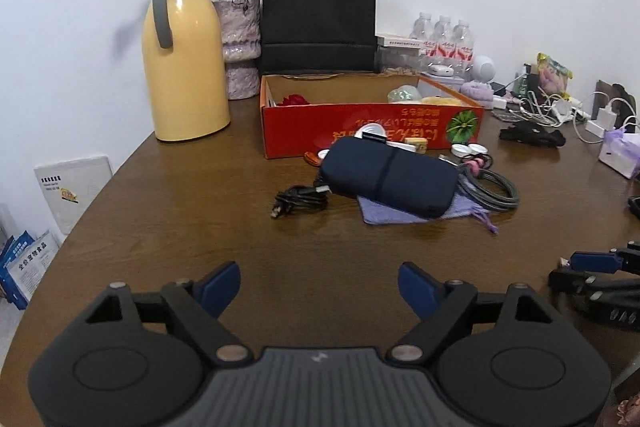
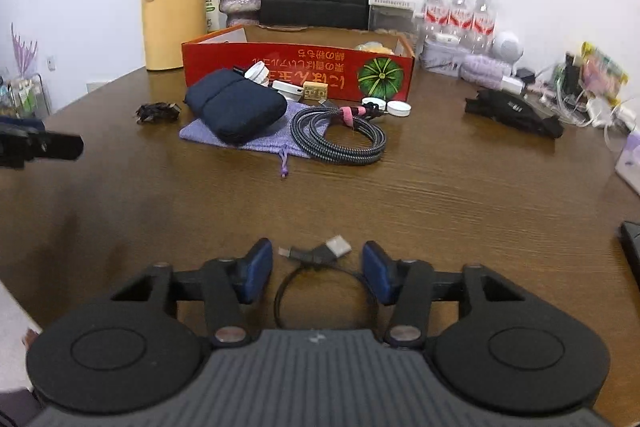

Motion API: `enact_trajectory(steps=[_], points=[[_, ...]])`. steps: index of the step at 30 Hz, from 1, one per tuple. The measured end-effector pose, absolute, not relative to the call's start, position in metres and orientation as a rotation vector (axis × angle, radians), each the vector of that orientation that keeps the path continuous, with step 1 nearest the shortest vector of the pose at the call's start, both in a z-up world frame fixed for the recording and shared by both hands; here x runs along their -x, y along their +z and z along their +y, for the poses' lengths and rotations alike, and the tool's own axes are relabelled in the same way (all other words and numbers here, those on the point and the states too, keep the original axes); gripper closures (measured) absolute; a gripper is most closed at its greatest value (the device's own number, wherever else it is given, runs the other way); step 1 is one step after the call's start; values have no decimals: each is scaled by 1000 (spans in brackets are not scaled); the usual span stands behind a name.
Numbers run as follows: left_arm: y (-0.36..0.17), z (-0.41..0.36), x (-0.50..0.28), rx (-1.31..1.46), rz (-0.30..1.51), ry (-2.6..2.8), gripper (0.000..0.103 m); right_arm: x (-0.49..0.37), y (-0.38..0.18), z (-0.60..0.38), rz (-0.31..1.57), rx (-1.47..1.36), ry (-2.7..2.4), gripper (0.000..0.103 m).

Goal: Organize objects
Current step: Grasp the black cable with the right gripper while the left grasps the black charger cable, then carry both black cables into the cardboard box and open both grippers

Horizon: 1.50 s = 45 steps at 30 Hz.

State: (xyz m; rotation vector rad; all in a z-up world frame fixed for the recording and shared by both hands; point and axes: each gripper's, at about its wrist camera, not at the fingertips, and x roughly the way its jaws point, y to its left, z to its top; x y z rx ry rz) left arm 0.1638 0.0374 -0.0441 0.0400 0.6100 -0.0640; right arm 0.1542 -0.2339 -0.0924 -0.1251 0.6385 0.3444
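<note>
- right gripper [image 2: 317,269] is spread wide, straddling the short black usb cable [image 2: 320,259] on the table [image 2: 440,195]; plugs point away.
- left gripper [image 1: 320,287] is wide, empty, farther off.

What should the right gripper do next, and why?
Probably lower and shut the right gripper on the short black USB cable: its open fingers already straddle the cable on the table, while the left gripper hangs open over bare wood.

Brown wooden table [image 2: 440,195] carries red cardboard box [image 2: 296,67]; yellow jug [image 2: 172,3]; purple pouch [image 2: 264,139]; braided cable coil [image 2: 340,135]; short black USB cable [image 2: 320,267] near front.
</note>
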Motion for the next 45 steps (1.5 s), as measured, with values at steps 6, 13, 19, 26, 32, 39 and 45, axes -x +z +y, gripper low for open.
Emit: enact_trajectory(steps=[6, 13, 19, 26, 32, 39, 45], points=[[-54, 48, -208, -86, 603, -48, 31, -175, -92, -234, 642, 85, 364, 82], [-57, 52, -274, -159, 562, -86, 36, -196, -77, -229, 567, 64, 365, 82], [-69, 42, -297, -229, 662, -170, 58, -210, -68, -220, 494, 49, 368, 82], [-61, 42, -251, -115, 604, -110, 63, -199, -65, -214, 476, 31, 412, 82], [-32, 35, -209, -83, 574, -92, 63, -176, -51, -225, 445, -10, 448, 82], [1, 34, -217, -9, 511, -146, 63, -176, -21, -237, 370, -9, 492, 82], [38, 37, -314, 53, 527, -241, 63, -237, 19, -236, 303, -13, 548, 82]])
